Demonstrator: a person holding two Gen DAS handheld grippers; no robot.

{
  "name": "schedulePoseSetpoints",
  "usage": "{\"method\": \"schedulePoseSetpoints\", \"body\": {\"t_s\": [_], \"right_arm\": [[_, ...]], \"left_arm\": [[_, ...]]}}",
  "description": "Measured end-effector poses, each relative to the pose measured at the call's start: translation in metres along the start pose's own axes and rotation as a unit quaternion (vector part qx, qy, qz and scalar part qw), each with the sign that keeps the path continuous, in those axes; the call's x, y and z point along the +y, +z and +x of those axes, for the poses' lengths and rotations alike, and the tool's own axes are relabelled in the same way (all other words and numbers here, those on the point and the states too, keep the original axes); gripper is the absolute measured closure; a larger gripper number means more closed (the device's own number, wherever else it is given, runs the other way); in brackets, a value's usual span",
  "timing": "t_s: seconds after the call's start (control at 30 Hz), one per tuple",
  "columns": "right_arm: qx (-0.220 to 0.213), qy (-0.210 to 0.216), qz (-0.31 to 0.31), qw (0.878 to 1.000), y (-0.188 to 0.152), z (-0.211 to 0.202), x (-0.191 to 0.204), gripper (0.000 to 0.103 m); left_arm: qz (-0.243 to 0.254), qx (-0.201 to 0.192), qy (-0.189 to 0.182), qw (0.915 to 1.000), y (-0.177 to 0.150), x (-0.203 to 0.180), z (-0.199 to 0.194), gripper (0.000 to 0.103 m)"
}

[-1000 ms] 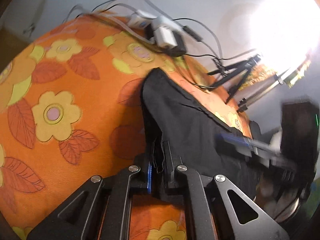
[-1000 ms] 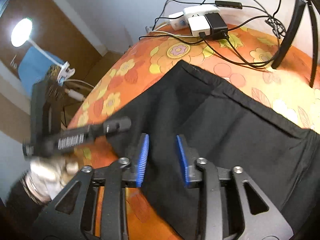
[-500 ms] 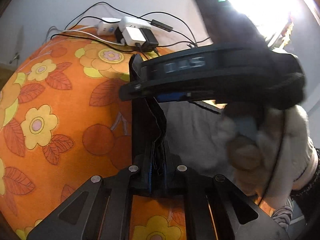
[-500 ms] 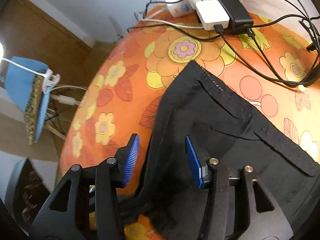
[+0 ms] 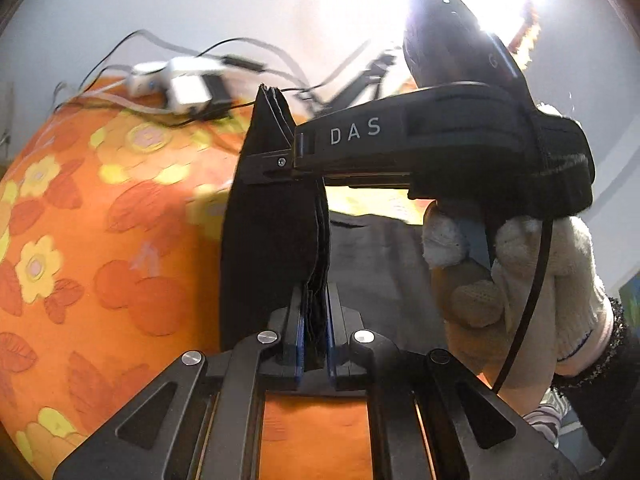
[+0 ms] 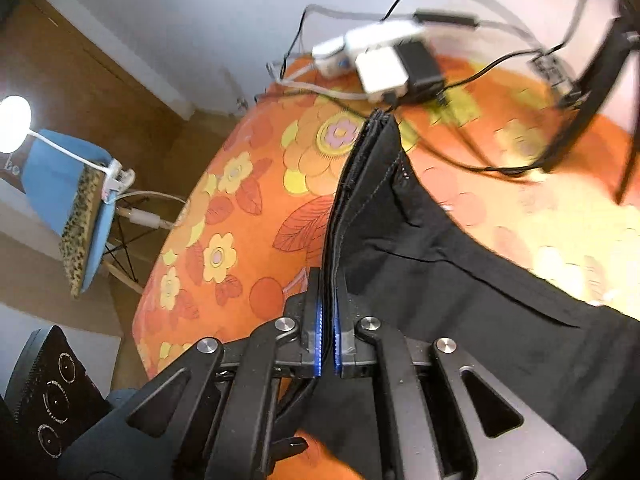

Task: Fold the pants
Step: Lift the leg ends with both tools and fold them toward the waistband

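Half a second back, right gripper [image 6: 327, 336] gaping over the pants [image 6: 460, 280]; now just snapped closed, blue pads [image 6: 319, 332] pinching the stacked hem. Left gripper [image 5: 314, 336] clamped on the pants' edge as before, now lifted, fabric hanging upright toward 12 o'clock. Black, layered, stitched seam showing; rest draped toward 4 o'clock over the orange floral cloth [image 6: 224, 216]. Gloved hand [image 5: 520, 280] at 3 o'clock.

Pale wall [image 6: 168, 12], wooden floor [image 6: 80, 92] — blue chair [image 6: 60, 184] beside a glowing lamp [image 6: 14, 122].
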State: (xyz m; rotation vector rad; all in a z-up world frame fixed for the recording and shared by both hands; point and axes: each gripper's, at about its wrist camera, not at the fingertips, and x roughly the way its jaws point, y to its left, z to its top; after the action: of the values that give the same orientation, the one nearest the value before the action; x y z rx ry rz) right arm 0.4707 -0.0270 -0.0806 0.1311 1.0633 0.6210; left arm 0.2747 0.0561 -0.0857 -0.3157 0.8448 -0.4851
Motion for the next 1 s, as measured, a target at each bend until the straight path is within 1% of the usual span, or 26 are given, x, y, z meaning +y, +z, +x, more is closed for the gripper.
{"method": "schedulePoseSetpoints", "body": {"t_s": [0.13,0.17,0.3,0.5,0.6,0.77,1.0], "right_arm": [[-0.026,-0.007,0.004,1.0,-0.008,-0.048,-0.021,0.099],[-0.033,-0.01,0.005,0.999,-0.011,-0.06,-0.028,0.099],[-0.053,-0.022,0.014,0.998,-0.025,-0.107,-0.064,0.099],[-0.068,-0.047,0.03,0.996,-0.048,-0.166,-0.125,0.099],[-0.075,-0.053,0.04,0.995,-0.064,-0.19,-0.157,0.099],[-0.072,-0.064,0.063,0.993,-0.091,-0.214,-0.211,0.099],[-0.062,-0.073,0.09,0.991,-0.132,-0.23,-0.277,0.099]], "left_arm": [[0.02,0.0,-0.018,0.9996,0.005,-0.046,0.003,0.096],[0.027,0.002,-0.022,0.9994,0.006,-0.063,0.006,0.096],[0.048,0.011,-0.039,0.998,0.008,-0.107,0.021,0.097],[0.076,0.033,-0.068,0.9942,0.005,-0.174,0.059,0.096],[0.089,0.047,-0.081,0.9916,-0.001,-0.205,0.08,0.096],[0.107,0.078,-0.099,0.9862,-0.014,-0.249,0.12,0.096],[0.122,0.12,-0.119,0.978,-0.029,-0.29,0.174,0.096]]}}
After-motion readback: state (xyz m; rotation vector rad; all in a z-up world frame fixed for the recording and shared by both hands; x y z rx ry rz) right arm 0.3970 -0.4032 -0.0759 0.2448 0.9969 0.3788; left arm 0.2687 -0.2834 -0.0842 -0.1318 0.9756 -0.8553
